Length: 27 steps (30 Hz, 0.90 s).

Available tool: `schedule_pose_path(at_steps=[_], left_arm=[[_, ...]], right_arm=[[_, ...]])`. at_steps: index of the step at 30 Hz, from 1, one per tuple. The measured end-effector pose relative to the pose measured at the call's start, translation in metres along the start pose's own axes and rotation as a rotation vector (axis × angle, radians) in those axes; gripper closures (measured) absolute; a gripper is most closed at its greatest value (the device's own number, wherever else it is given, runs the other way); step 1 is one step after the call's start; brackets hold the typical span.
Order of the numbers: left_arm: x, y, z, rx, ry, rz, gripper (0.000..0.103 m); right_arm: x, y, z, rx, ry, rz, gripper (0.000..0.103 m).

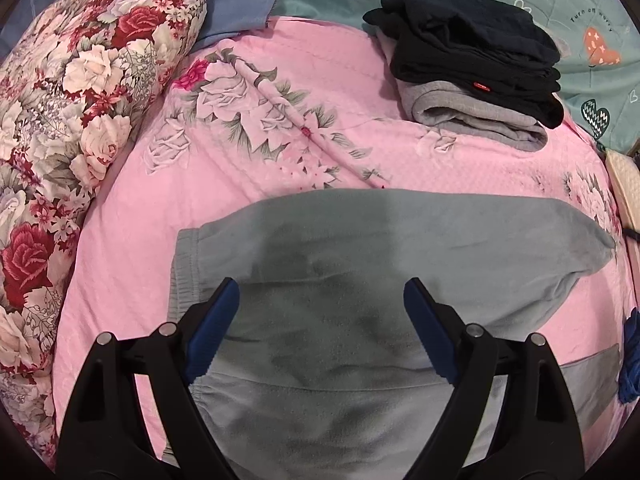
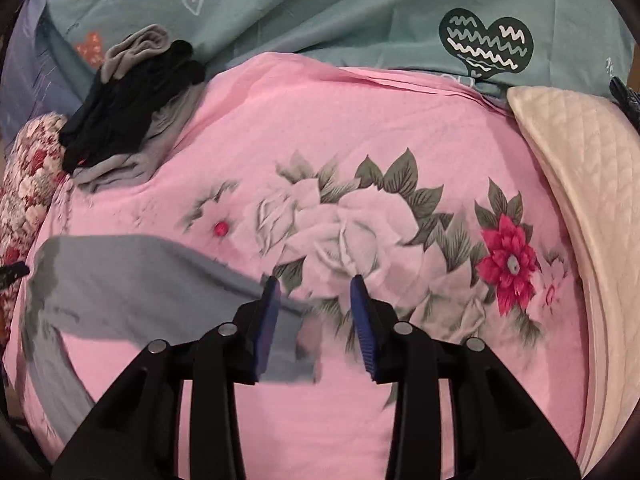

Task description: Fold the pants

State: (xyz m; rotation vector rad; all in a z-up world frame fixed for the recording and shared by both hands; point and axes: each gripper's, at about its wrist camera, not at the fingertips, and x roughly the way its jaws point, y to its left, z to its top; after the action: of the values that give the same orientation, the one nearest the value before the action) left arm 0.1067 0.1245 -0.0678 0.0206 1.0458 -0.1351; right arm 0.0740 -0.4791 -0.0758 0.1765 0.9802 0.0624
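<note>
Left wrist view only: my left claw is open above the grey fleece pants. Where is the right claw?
Observer: The right claw is open and empty, at one end of the grey fleece pants.
Operator: Fabric between its fingers?
Observer: Partly; the blurred pants edge reaches just past one blue finger pad, and the other is over the pink floral sheet.
Operator: Anything further right?
Observer: A cream quilted pad lies along the sheet's edge.

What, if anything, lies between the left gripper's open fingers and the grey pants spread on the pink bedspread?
Nothing visible. The left gripper hangs open directly over the grey pants, with only bare cloth between its fingers.
</note>
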Motion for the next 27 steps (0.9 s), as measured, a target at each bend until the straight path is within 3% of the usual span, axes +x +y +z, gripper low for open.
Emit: schedule_pose_path(at_steps=[4, 9, 12, 13, 15, 18, 24, 27], left_arm=[[-0.003, 0.0, -0.002, 0.016, 0.001, 0.013, 0.017], [-0.001, 0.01, -0.002, -0.01, 0.0, 0.021, 0.016], [0.003, 0.013, -0.002, -0.037, 0.015, 0.013, 0.016], [0.004, 0.013, -0.003, -0.037, 0.015, 0.01, 0.016], [0.003, 0.011, -0.004, -0.026, 0.012, 0.009, 0.016], [0.001, 0.008, -0.005, -0.011, 0.004, 0.009, 0.016], [-0.004, 0.01, -0.001, -0.016, -0.015, 0.004, 0.016], [-0.005, 0.011, -0.001, -0.018, -0.018, 0.007, 0.016]], right_arm=[[0.035, 0.019, 0.003, -0.091, 0.08, 0.009, 0.073], [0.04, 0.041, -0.018, -0.222, 0.106, -0.015, 0.073], [0.042, 0.042, -0.018, -0.221, 0.122, -0.018, 0.074], [0.043, 0.043, -0.018, -0.23, 0.135, -0.012, 0.076], [0.045, 0.045, -0.016, -0.226, 0.17, 0.028, 0.1], [0.043, 0.059, -0.018, -0.277, 0.186, -0.004, 0.1], [0.016, 0.067, 0.015, -0.27, 0.024, -0.088, 0.1], [0.02, 0.063, 0.031, -0.254, -0.004, -0.125, 0.1]])
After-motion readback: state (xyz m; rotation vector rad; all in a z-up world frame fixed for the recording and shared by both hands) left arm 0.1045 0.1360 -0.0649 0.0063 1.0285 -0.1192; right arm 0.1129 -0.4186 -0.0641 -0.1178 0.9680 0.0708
